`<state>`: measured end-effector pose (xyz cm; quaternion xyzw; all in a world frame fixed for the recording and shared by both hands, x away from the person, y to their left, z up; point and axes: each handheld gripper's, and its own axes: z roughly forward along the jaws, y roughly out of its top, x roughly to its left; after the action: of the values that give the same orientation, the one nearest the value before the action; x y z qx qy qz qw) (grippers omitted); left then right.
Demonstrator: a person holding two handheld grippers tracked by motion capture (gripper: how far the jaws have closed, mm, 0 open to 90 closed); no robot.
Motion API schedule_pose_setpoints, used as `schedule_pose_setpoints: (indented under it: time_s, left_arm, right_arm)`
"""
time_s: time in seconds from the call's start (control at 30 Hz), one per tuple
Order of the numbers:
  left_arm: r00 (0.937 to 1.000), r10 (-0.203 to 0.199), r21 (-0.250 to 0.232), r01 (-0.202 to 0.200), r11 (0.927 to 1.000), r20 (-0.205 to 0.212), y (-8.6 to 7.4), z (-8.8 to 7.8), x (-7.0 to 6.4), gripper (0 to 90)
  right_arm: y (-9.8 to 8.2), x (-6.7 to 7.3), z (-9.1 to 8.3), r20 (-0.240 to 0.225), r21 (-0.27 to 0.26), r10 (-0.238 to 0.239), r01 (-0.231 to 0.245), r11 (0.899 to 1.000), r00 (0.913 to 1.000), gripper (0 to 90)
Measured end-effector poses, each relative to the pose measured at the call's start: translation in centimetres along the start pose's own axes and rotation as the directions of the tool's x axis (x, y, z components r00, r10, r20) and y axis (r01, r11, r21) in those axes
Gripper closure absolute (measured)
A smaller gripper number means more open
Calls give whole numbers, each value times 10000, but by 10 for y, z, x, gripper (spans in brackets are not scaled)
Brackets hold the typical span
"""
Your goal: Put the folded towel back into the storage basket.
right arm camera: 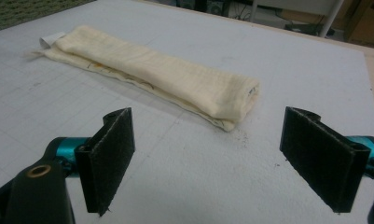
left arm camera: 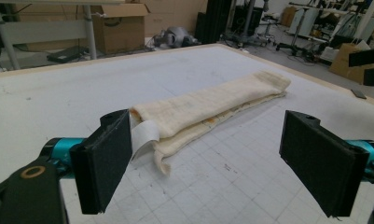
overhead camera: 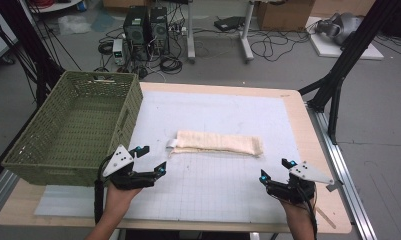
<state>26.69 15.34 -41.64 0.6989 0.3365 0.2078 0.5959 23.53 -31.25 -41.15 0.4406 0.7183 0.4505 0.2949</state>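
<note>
Soft, matt cream cloth towel (overhead camera: 218,143) lies on a smooth white gridded mat (overhead camera: 228,185) beside a woven green plastic basket (overhead camera: 73,130).

Towel's (left arm camera: 208,105) label (left arm camera: 142,135) partly behind left gripper's jaw.

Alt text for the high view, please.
A folded cream cloth lies across a white gridded mat, with the open left gripper and open right gripper apart from its ends. A green basket stands at the left.

Green basket (overhead camera: 73,130) at table's (overhead camera: 298,107) left
</note>
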Motion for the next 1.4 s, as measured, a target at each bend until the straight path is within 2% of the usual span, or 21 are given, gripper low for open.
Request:
schedule_pose_setpoints:
  time_s: [0.43,0.57,0.9,1.13,1.4]
  left_arm:
    - [9999,-74,-18,74,10000,-81,2,-2,1,175]
    - [9999,-122,-71,122,9999,62,2,-1,0,174]
    - [9998,-183,18,183,9998,50,2,-1,0,174]
    - [9999,-112,-104,112,9999,43,7,-2,-2,167]
    - [9997,-108,-26,108,9999,214,16,-1,-2,167]
  right_arm:
    - [0,2,0,-71,25,-252,252,9997,9997,167]
    - [1,2,-1,-106,-29,-197,196,9998,9998,167]
    - [0,1,1,-204,20,-102,103,9999,9997,167]
    - [0,1,1,-225,5,-138,138,9999,9997,167]
    - [0,2,2,-262,24,-109,110,9999,9996,167]
